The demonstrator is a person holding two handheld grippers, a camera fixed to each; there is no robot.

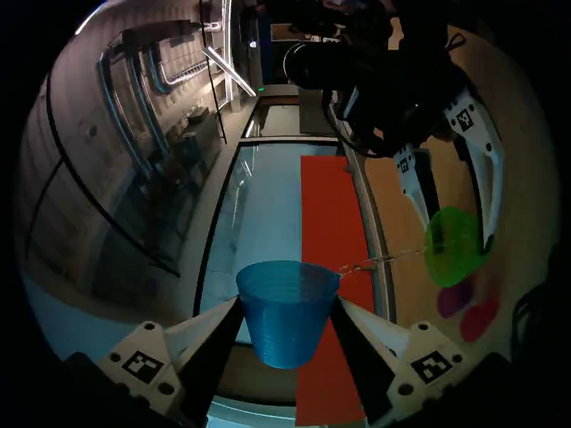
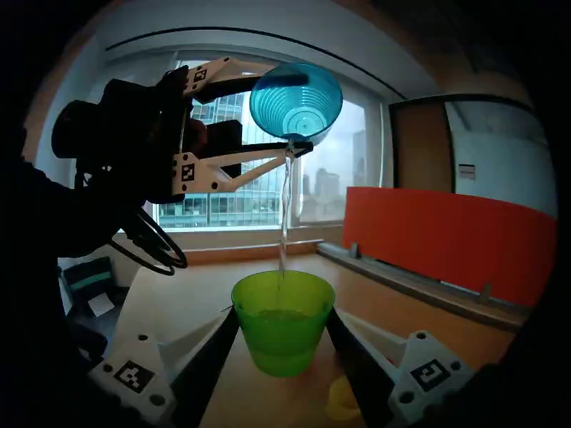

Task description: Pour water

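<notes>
Left gripper (image 1: 287,305): your fingers are narrowed onto the blue cup (image 1: 287,328), one finger pressing each side of its wall. In the left gripper view the cup sits at 6 o'clock with its open rim facing away from the camera. In the right gripper view the same cup appears at 12 o'clock, tipped so far over that you look into its mouth.

Right gripper (image 2: 283,317): your fingers are closed against both sides of the green cup (image 2: 282,346), which stands upright at 6 o'clock in the right gripper view. In the left gripper view it lies at 3 o'clock, well apart from the blue cup.

Water: a thin stream (image 2: 285,214) leaves the lower lip of the blue cup and falls into the mouth of the green cup directly beneath it. Liquid shows in the lower part of the green cup; the exact level cannot be told.

Surroundings: a wooden table (image 2: 193,299) lies below the green cup. An orange partition (image 2: 457,235) runs along the table at 3 o'clock in the right gripper view. A window (image 2: 235,203) stands behind the blue cup. A small yellow object (image 2: 342,401) sits at 5 o'clock, too blurred to identify.
</notes>
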